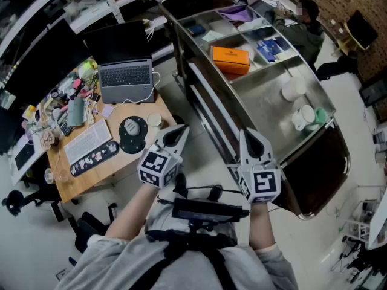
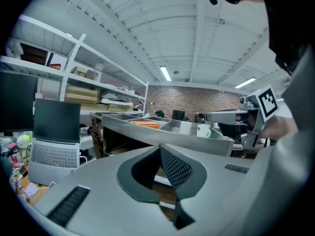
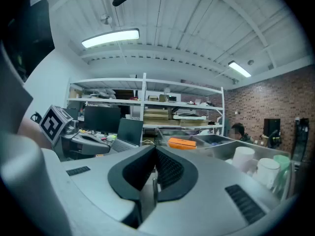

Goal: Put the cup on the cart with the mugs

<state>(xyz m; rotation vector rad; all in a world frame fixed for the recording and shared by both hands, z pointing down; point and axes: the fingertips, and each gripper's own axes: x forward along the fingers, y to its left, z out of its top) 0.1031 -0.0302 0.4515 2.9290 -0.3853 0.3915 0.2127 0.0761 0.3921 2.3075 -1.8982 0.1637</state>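
A small pale cup [image 1: 155, 120] stands on the wooden desk [image 1: 81, 180], beside a round black pad. The steel cart [image 1: 272, 156] runs up the middle, and two white mugs [image 1: 293, 89] [image 1: 304, 118] and a green one [image 1: 320, 115] sit in its near compartment. The mugs also show in the left gripper view [image 2: 203, 130] and in the right gripper view [image 3: 268, 171]. My left gripper [image 1: 177, 135] [image 2: 160, 149] hangs just right of the desk, shut and holding nothing. My right gripper [image 1: 250, 138] [image 3: 155, 154] is in front of the cart's near side, shut and holding nothing.
An orange box [image 1: 230, 59] and papers lie in the cart's farther compartments. An open laptop [image 1: 126, 77], a keyboard [image 1: 89, 141] and clutter cover the desk. A person [image 1: 305, 26] sits beyond the cart. Shelving lines the back wall.
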